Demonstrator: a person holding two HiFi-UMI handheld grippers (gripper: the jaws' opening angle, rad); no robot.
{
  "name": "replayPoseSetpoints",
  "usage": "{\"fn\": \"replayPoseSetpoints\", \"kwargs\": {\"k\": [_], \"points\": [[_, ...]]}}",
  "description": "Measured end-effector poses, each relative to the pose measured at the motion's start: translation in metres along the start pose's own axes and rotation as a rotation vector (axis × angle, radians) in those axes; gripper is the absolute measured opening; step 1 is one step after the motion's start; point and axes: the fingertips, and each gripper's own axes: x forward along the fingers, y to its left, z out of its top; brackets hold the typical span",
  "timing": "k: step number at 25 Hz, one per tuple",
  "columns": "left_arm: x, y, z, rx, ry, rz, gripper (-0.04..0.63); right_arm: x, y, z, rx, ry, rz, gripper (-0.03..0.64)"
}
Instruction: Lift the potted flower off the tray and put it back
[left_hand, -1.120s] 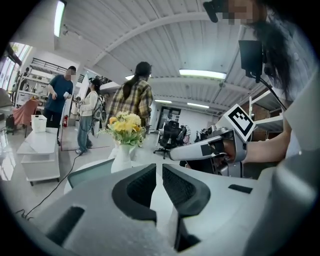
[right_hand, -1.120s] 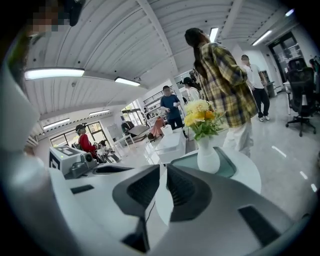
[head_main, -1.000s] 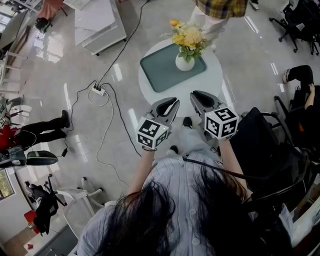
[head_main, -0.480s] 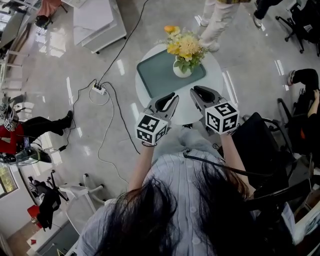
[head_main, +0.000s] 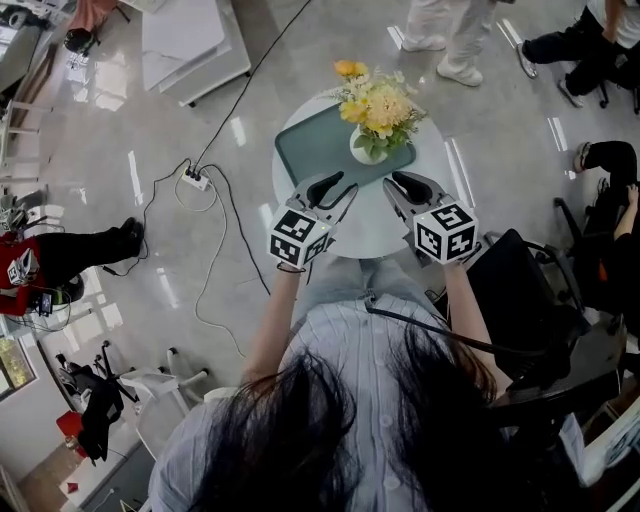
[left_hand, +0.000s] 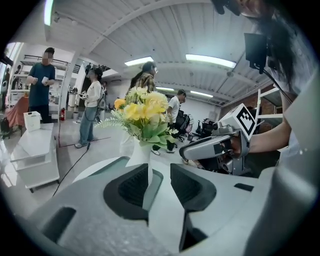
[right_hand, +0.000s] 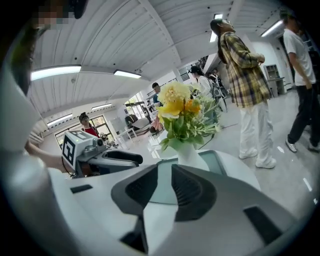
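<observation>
The potted flower (head_main: 369, 146) is a white vase with yellow blooms. It stands upright on the right part of a green tray (head_main: 318, 150) on a round white table (head_main: 375, 225). Both grippers hover over the table's near edge, short of the tray and pointing at the pot. My left gripper (head_main: 338, 187) is opening, with a clear gap and nothing between its fingers. The right gripper (head_main: 397, 180) is shut and empty. The left gripper view looks past the parted left gripper (left_hand: 160, 170) to the vase (left_hand: 139, 152). In the right gripper view the vase (right_hand: 192, 152) stands beyond the right gripper (right_hand: 165, 170).
People stand on the floor beyond the table (head_main: 455, 40) and sit at the right (head_main: 600, 160). A power strip (head_main: 197, 180) with cables lies on the floor to the left. A black chair (head_main: 520, 290) is close on my right. A low white bench (head_main: 190, 40) sits far left.
Both grippers have moved forward over the table's near edge, closer to the pot. The left jaws have parted. The people beyond the table have walked on.
</observation>
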Motion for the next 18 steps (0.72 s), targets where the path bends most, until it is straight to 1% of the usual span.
{"fn": "replayPoseSetpoints", "kwargs": {"k": [2,4,5,7,9,11,14,16,18], "points": [[0.009,0.013,-0.002,0.026,0.02,-0.031,0.13,0.009,-0.009,0.0,-0.009,-0.004,-0.008,0.064],[0.016,0.02,-0.008,0.037,0.038,-0.062,0.137,0.014,-0.016,-0.008,-0.015,0.012,-0.008,0.067],[0.019,0.023,-0.011,0.035,0.043,-0.075,0.138,0.016,-0.018,-0.012,-0.021,0.024,-0.001,0.085],[0.027,0.028,-0.016,0.034,0.055,-0.1,0.141,0.019,-0.025,-0.019,-0.048,0.042,0.015,0.151],[0.037,0.035,-0.023,0.051,0.085,-0.125,0.15,0.024,-0.035,-0.022,-0.088,0.05,0.021,0.193],[0.047,0.04,-0.035,0.089,0.131,-0.153,0.161,0.031,-0.045,-0.027,-0.119,0.054,0.019,0.216],[0.059,0.043,-0.052,0.153,0.187,-0.198,0.175,0.041,-0.057,-0.039,-0.123,0.07,0.019,0.235],[0.069,0.048,-0.055,0.172,0.189,-0.213,0.181,0.048,-0.065,-0.045,-0.126,0.088,0.03,0.249],[0.079,0.054,-0.055,0.174,0.179,-0.224,0.192,0.055,-0.072,-0.053,-0.15,0.118,0.044,0.265]]}}
